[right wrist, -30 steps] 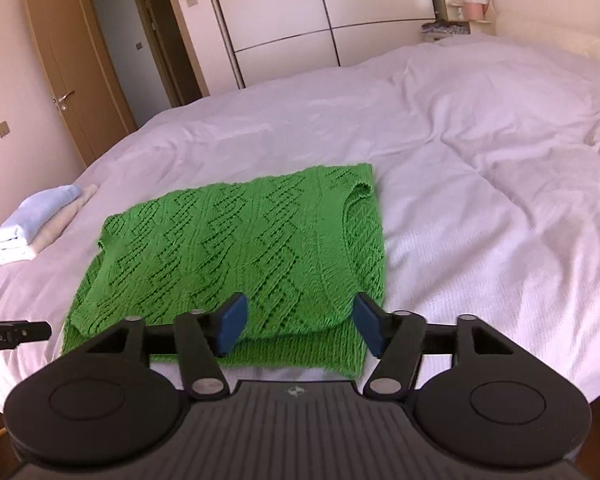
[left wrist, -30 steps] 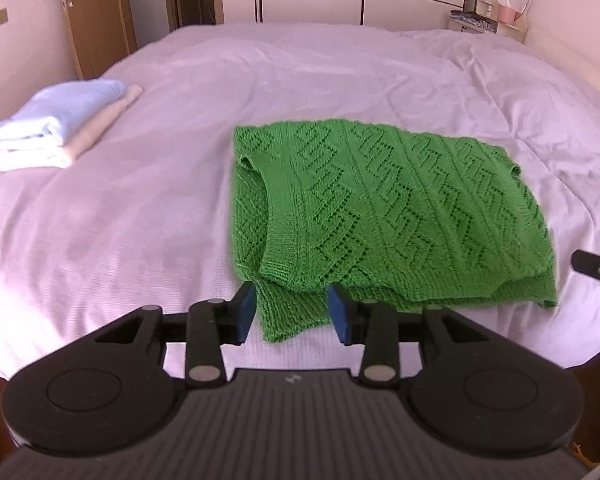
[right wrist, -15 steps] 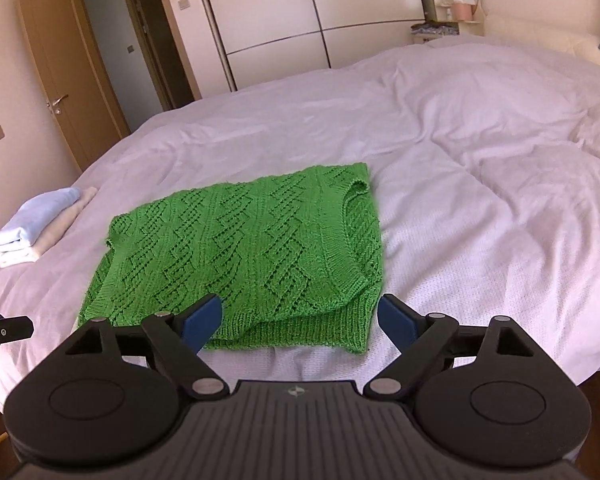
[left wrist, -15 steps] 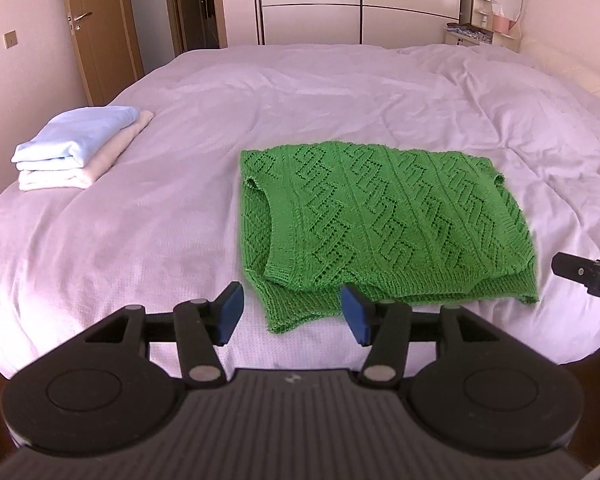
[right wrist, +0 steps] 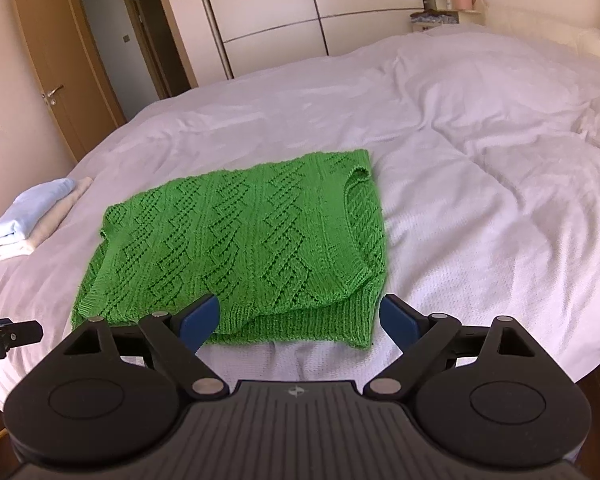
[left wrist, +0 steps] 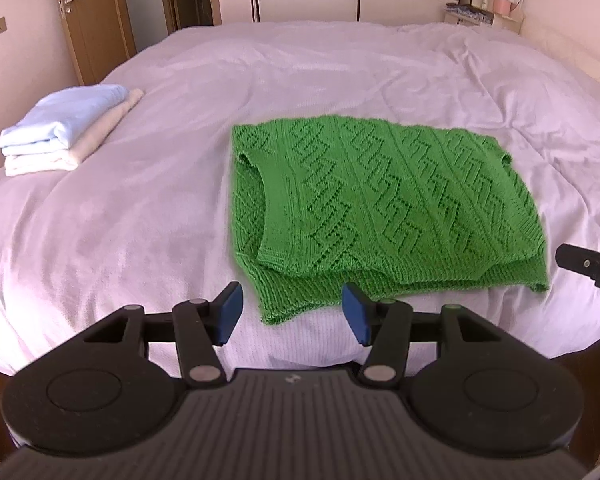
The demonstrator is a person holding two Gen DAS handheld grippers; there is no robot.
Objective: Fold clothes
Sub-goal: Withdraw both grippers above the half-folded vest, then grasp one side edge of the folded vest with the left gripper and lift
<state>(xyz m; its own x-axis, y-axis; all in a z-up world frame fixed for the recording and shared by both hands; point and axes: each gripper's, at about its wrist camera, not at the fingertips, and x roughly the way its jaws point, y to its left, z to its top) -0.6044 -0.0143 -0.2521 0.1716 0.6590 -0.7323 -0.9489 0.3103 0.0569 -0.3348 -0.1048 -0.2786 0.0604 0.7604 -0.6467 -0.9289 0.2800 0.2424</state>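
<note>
Left wrist view: the left gripper (left wrist: 292, 312), spread and holding nothing, sits at bottom centre, with the green sweater (left wrist: 380, 208) on the bed (left wrist: 120, 240) just above, its long axis running sideways. Right wrist view: the right gripper (right wrist: 300, 320), spread wide and holding nothing, frames the sweater's lower right corner, so each gripper is nearest 1 bottom corner.

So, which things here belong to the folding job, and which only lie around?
Job:
green knitted sweater, folded over on the bed
left gripper, open
right gripper, open

Lying about:
stack of folded clothes
wardrobe
door
</note>
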